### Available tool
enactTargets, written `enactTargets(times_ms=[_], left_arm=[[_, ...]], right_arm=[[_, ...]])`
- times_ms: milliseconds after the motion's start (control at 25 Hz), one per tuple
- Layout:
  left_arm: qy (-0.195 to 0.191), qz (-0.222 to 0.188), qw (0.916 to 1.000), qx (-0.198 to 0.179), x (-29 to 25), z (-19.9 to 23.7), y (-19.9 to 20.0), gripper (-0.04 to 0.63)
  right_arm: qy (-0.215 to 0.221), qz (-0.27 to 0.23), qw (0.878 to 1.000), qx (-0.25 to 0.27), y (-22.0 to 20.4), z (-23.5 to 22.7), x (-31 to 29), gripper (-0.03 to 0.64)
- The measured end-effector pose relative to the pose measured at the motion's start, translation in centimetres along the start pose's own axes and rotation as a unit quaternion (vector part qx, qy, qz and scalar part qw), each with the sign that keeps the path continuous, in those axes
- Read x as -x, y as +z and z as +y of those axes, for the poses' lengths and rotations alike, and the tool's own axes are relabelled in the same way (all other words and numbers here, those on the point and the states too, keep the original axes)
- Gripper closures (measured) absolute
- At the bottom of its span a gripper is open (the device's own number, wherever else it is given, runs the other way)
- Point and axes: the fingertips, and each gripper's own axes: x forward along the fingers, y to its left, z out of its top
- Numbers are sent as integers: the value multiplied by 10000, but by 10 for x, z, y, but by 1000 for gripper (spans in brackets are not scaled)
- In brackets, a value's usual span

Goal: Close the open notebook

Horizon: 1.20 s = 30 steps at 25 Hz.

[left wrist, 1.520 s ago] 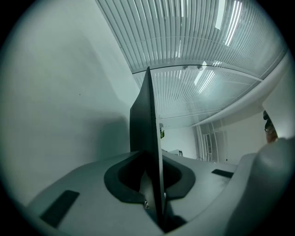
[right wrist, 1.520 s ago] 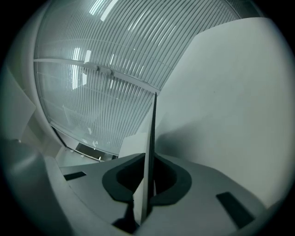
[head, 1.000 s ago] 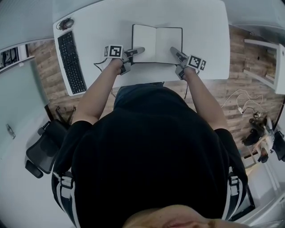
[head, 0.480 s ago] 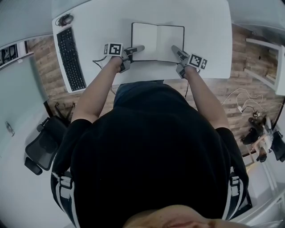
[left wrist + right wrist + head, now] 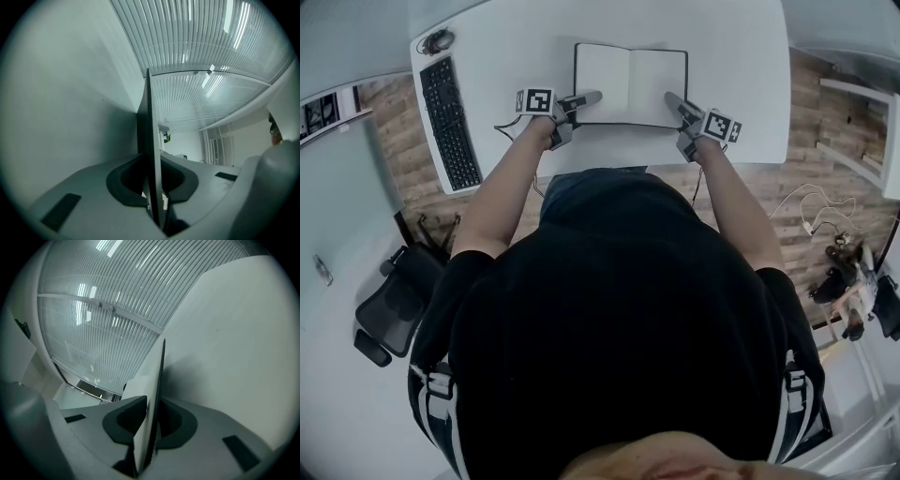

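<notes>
An open notebook [image 5: 630, 84] with a black cover and blank white pages lies flat on the white desk [image 5: 506, 52]. My left gripper [image 5: 589, 97] is shut on the left cover's near edge. My right gripper [image 5: 673, 99] is shut on the right cover's near edge. In the left gripper view the thin black cover [image 5: 149, 140] stands edge-on, pinched between the grey jaws of the left gripper [image 5: 153, 187]. The right gripper view shows the other cover with its white page [image 5: 156, 390], clamped in the right gripper [image 5: 149, 427].
A black keyboard [image 5: 450, 122] lies along the desk's left side, with a small dark object [image 5: 437, 42] past its far end. An office chair [image 5: 389, 314] stands on the left. Cables [image 5: 811, 216] lie on the wooden floor at the right, near a white shelf [image 5: 862, 131].
Almost nothing has changed. The whole head view has drifted slightly. Both grippers stay at the notebook's near edges and the notebook stays open and flat.
</notes>
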Motion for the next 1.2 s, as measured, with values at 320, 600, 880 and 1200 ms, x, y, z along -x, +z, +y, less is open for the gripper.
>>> enactTargets(times_ms=[320, 600, 880, 1200], left_arm=[[155, -115, 9998, -52, 15, 13, 7, 541], [289, -104, 9994, -179, 19, 13, 5, 541], [401, -111, 9988, -271, 25, 14, 11, 541], [604, -155, 9967, -519, 27, 4, 10, 540]], right_arm=[[366, -372, 9982, -310, 11, 0, 5, 537], [429, -209, 9987, -192, 0, 1, 9, 545], [285, 17, 9996, -18, -4, -1, 0, 554], [266, 123, 9995, 94, -7, 2, -2, 554]])
